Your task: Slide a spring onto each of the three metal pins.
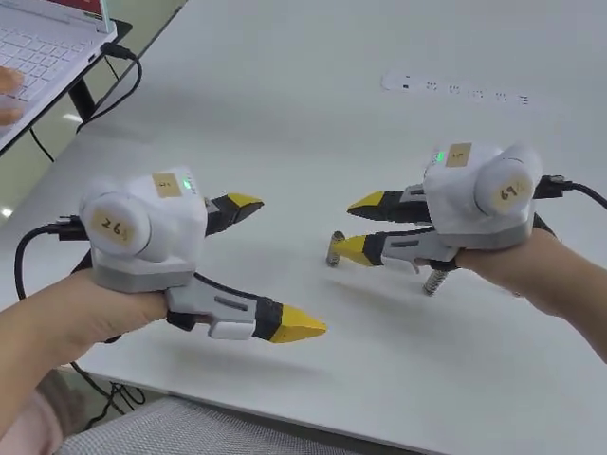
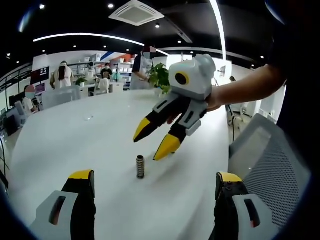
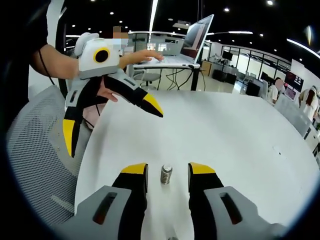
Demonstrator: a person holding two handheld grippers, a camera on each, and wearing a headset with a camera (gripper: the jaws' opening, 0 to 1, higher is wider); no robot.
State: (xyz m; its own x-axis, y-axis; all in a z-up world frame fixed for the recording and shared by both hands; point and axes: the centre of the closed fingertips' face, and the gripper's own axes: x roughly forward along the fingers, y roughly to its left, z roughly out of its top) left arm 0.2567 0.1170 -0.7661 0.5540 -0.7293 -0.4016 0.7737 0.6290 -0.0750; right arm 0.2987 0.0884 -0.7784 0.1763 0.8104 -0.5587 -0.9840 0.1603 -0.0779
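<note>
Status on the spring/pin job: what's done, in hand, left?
Done, apparently: one spring-wrapped pin stands on the table, just ahead of the open right hand-held gripper. A second coil leans beneath that gripper; whether it sits on a pin is unclear. In hand: nothing; the left hand-held gripper is open and empty too. Left: I count two coils, so at least one spring seems outstanding.

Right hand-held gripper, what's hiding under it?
A coiled spring pokes out beneath the right hand-held gripper, on the white table. Its top end is covered by the gripper's body, so I can't see all of it.
</note>
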